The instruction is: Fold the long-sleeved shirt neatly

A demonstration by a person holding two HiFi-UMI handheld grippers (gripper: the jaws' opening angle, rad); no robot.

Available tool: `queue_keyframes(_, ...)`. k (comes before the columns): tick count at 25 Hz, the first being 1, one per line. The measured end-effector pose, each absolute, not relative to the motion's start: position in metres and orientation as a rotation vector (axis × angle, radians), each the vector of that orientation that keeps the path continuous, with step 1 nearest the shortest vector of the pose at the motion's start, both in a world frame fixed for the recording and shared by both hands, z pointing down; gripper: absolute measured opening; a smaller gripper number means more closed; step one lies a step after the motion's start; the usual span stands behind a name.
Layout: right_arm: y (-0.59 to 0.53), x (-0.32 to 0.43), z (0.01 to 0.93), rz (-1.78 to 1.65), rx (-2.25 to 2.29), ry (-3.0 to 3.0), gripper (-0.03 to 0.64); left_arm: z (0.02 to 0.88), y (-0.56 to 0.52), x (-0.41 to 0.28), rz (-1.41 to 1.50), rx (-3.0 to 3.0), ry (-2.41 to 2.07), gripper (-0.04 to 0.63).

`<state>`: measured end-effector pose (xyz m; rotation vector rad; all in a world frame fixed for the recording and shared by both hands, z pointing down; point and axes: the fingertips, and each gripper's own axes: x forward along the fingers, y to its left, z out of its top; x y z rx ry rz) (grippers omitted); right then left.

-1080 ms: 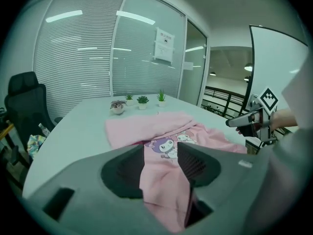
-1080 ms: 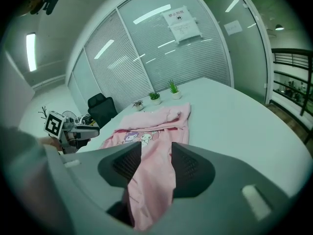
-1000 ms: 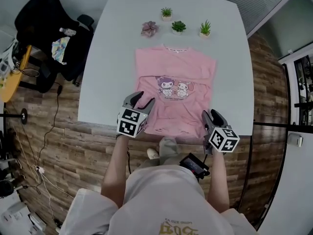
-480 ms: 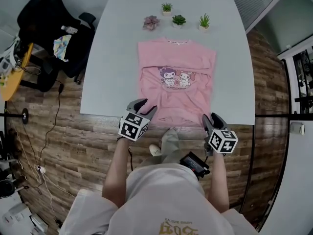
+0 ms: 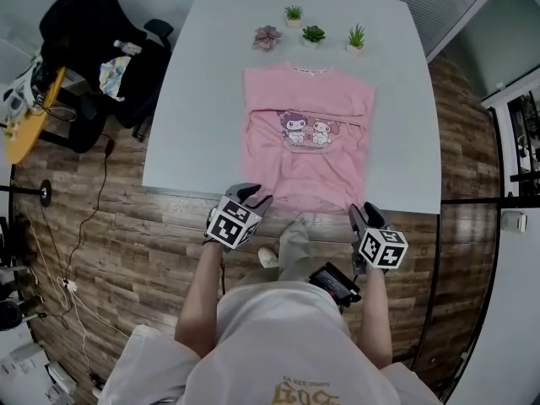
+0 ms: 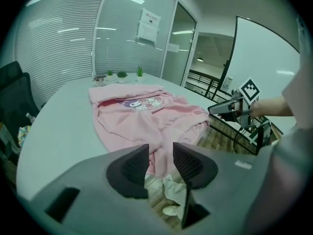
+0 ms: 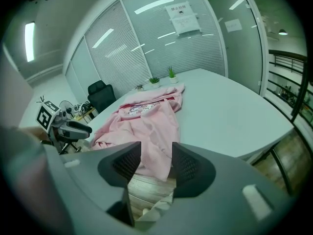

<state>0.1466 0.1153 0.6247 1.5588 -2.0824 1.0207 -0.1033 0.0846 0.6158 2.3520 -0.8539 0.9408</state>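
Head view: shirt [image 5: 309,174] cartoon print [image 5: 307,130], caption illegible.

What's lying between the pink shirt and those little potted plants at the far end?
Nothing: only a narrow strip of bare table separates the pink shirt from the potted plants, seen most plainly in the head view.

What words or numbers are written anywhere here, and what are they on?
Nothing reads clearly enough to quote.
Pink shirt: tiny print under its cartoon picture, too small to read.
Paper notice on the glass wall: red heading and lines, too blurred to read.
Person's white T-shirt: gold lettering, cut off at the picture's edge.
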Motion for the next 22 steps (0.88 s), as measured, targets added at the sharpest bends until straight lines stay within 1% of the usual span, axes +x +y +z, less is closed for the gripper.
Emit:
queue_keyframes(6, 0.130, 0.143, 0.638, 1.015, 1.516, -2.049, 0.203, 0.630, 0.097, -0.105, 1.027, 2.330, -0.814, 0.156)
queue_keyframes(8, 0.133, 0.141, 0.646, 1.005, 1.487, -2.022, 0.216, 0.637, 0.098, -0.106, 1.038, 2.309, -0.821, 0.117)
queue_keyframes(15, 0.136, 0.138, 0.670, 1.033, 1.417, -1.905, 0.227, 0.648, 0.097, -0.106, 1.059, 2.264, -0.821, 0.123)
queue_keyframes(16, 0.136, 0.138, 0.672, 1.032, 1.417, -1.896, 0.217, 0.649, 0.097, -0.105, 1.064, 2.261, -0.820, 0.118)
queue_keyframes(18, 0.134, 0.137, 0.672, 1.028, 1.426, -1.893, 0.182, 0.651, 0.094, -0.106, 1.069, 2.249, -0.833, 0.059)
queue_keyframes(19, 0.134, 0.137, 0.672, 1.022, 1.433, -1.892, 0.160, 0.652, 0.093, -0.108, 1.066, 2.237, -0.841, 0.049)
queue_keyframes(20, 0.133, 0.137, 0.672, 1.012, 1.438, -1.887, 0.121, 0.652, 0.093, -0.109, 1.055, 2.225, -0.844, 0.041)
queue_keyframes(21, 0.132, 0.137, 0.672, 0.999, 1.438, -1.883, 0.068, 0.651, 0.093, -0.109, 1.039, 2.217, -0.847, 0.040)
queue_keyframes(22, 0.131, 0.137, 0.672, 0.987, 1.432, -1.882, 0.050, 0.651, 0.093, -0.110, 1.024, 2.212, -0.851, 0.037)
